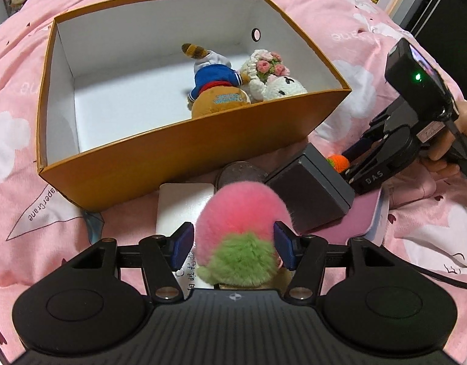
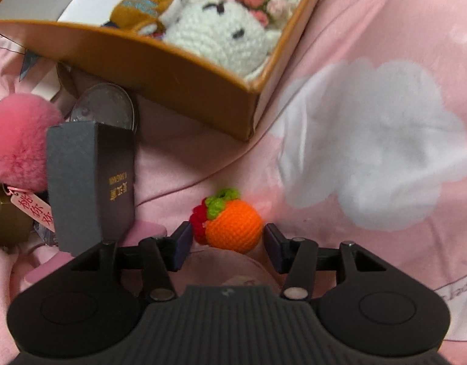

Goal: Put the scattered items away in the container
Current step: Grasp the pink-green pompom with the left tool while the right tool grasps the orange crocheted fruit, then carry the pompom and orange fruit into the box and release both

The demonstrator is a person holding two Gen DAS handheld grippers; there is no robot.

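Box sits ahead of both my grippers on the pink quilt, two soft toys already inside. Grey case stands between my two targets. Pink pompom lies between the pads of my left gripper, jaws wide, not pressing as far as I can tell. Small knitted orange lies just ahead of my right gripper, centred between its partly open pads, a gap on each side. Nothing held yet.
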